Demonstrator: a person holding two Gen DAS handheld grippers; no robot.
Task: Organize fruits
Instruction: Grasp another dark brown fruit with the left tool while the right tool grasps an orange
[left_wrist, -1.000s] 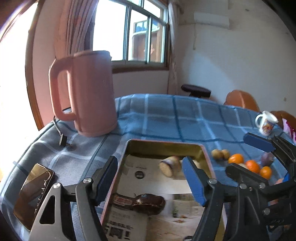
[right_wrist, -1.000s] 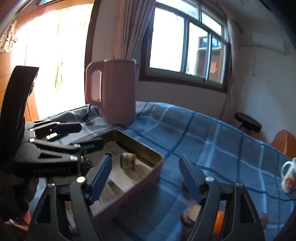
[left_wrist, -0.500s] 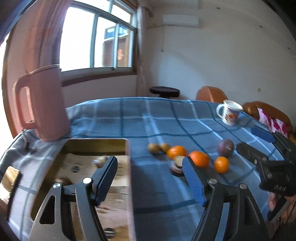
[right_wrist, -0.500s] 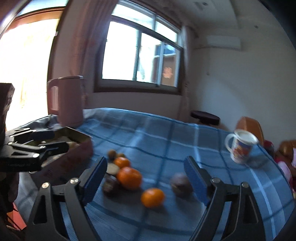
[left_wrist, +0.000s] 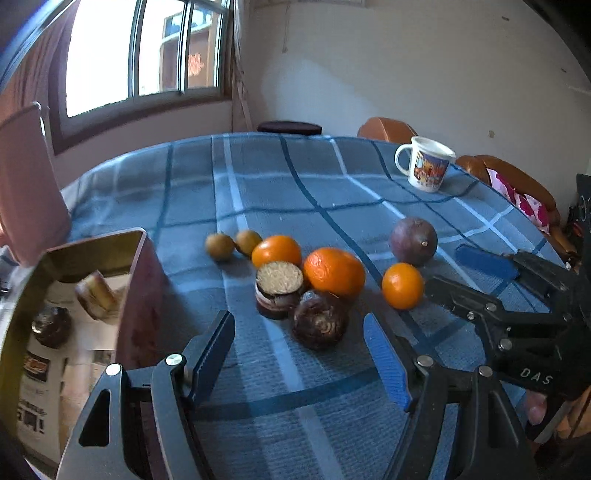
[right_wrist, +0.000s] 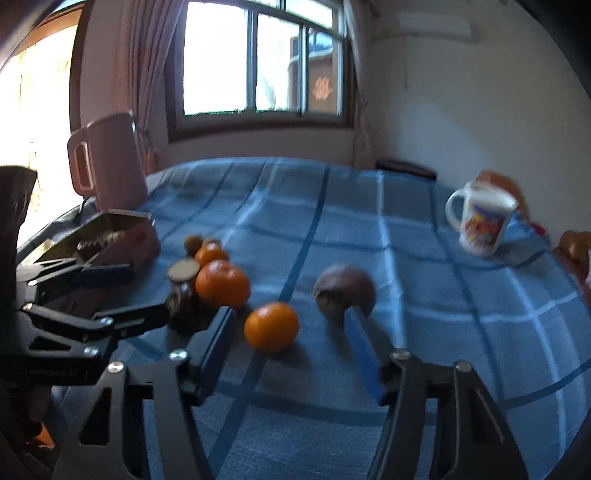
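Observation:
Fruits lie in a cluster on the blue checked cloth: three oranges (left_wrist: 334, 271), a purple passion fruit (left_wrist: 413, 236), two small brown fruits (left_wrist: 219, 247), a dark round bulb (left_wrist: 319, 325) and a cut piece with a pale top (left_wrist: 279, 284). My left gripper (left_wrist: 299, 354) stands open just short of the dark bulb. My right gripper (right_wrist: 290, 343) is closing. The smallest orange (right_wrist: 271, 326) lies just ahead between its fingers, and the pads are not touching it. The passion fruit (right_wrist: 345, 293) sits behind its right fingertip.
A tin tray (left_wrist: 92, 243) lined with paper holds a few dark pieces at the left. Behind it stands a pink kettle (right_wrist: 110, 158). A printed mug (left_wrist: 428, 166) stands at the far right of the table. Brown chairs (left_wrist: 384, 127) line the wall.
Both grippers have swung right, away from the tin tray, and come down over the fruit cluster. The right gripper's fingers stand closer together than half a second ago.

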